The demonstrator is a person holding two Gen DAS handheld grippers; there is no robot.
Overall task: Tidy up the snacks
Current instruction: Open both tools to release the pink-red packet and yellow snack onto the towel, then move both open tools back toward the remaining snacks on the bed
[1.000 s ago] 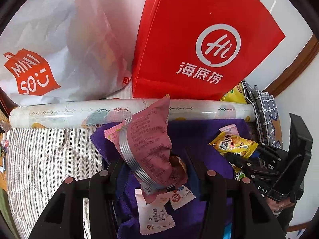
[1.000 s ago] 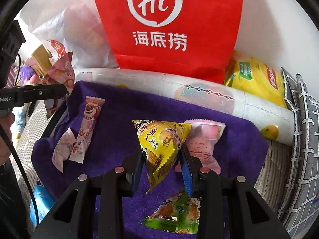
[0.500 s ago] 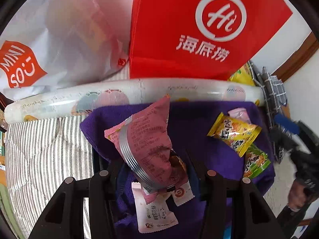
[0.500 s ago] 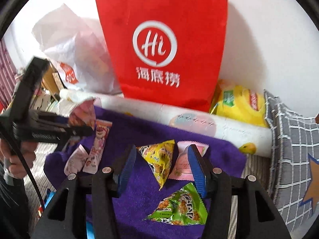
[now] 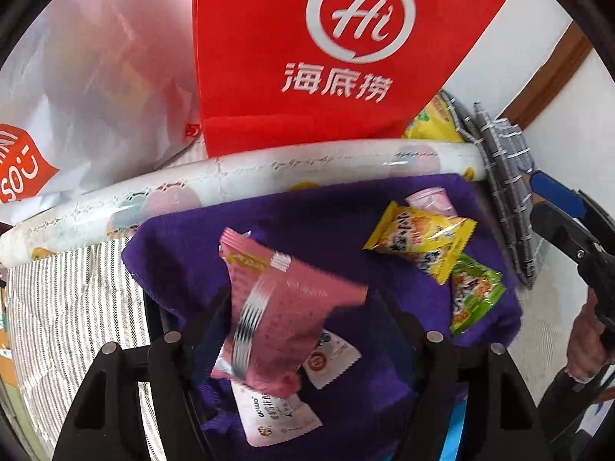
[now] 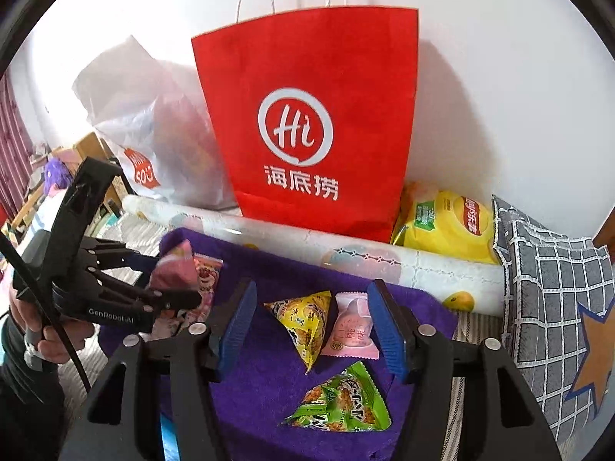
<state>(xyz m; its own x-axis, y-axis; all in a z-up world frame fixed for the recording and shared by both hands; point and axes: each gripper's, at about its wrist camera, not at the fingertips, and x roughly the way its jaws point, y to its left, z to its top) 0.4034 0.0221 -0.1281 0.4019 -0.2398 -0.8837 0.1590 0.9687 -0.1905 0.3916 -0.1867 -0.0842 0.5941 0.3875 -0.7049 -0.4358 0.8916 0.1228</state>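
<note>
Snacks lie grouped on the purple towel (image 6: 269, 392): yellow packet (image 6: 303, 319), pale pink one (image 6: 351, 330) and green one (image 6: 342, 403) at lower centre. The right gripper (image 6: 311, 330), jaws just widened, holds nothing. At centre of the left view, the left gripper (image 5: 303, 330) has just been opening around a blurred pink packet (image 5: 276, 307) (apparently mid-release); next comes fetching another. Small white sachets (image 5: 330, 361) sit half hidden beneath.

One red paper bag (image 6: 307, 123), one white plastic bag (image 6: 153, 130), one purple cloth (image 6: 269, 392), two triangular snack packets.

Two close downward wrist views, shared purple cloth (image 5: 338, 223)
</note>
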